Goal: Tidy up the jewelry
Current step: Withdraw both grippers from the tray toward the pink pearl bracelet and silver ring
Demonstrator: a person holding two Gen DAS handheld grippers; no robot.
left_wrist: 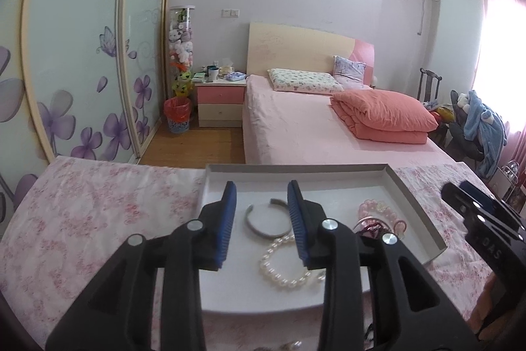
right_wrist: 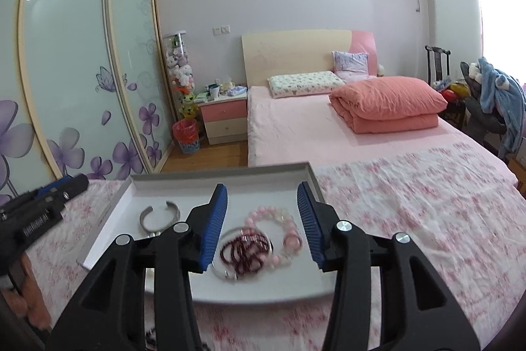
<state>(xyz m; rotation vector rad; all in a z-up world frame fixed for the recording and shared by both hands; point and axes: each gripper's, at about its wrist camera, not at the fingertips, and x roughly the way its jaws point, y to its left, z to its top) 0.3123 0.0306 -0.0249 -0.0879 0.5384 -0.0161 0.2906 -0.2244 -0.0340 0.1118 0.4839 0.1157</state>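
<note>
Over on the left, a wardrobe (left_wrist: pixel 75 61) with purple flower prints, then a pink nightstand (left_wrist: pixel 221 102) and a red-lined bin (left_wrist: pixel 178 114) beside it. Ahead, a bed (left_wrist: pixel 296 127) with a folded coral quilt (left_wrist: pixel 383 115). In front, on a floral cloth (left_wrist: pixel 98 219), a shallow white tray (left_wrist: pixel 414 203) holding all the jewelry. Left tongs (left_wrist: pixel 261 209) spread wide above the tray's left half, gripping nothing; between the blue pads (left_wrist: pixel 230 213), a grey open cuff bangle (left_wrist: pixel 263 219), and just nearer, a pearl bracelet (left_wrist: pixel 282 265) partly hidden behind the right pad. Further right in the tray, a pink bead bracelet (right_wrist: pixel 279 229), touching a tangled dark red bead strand (right_wrist: pixel 246 250) that lies over a thin silver bangle (right_wrist: pixel 227 272). Right tongs (right_wrist: pixel 261 213) likewise wide apart and holding nothing, poised over this pink and red cluster, the beads framed between the pads. Cuff bangle apart from that cluster, toward the tray's left side. At far right, a chair (left_wrist: pixel 466 134) draped with a blue garment (left_wrist: pixel 486 134), next to a bright window with pink curtains (left_wrist: pixel 503 32).
</note>
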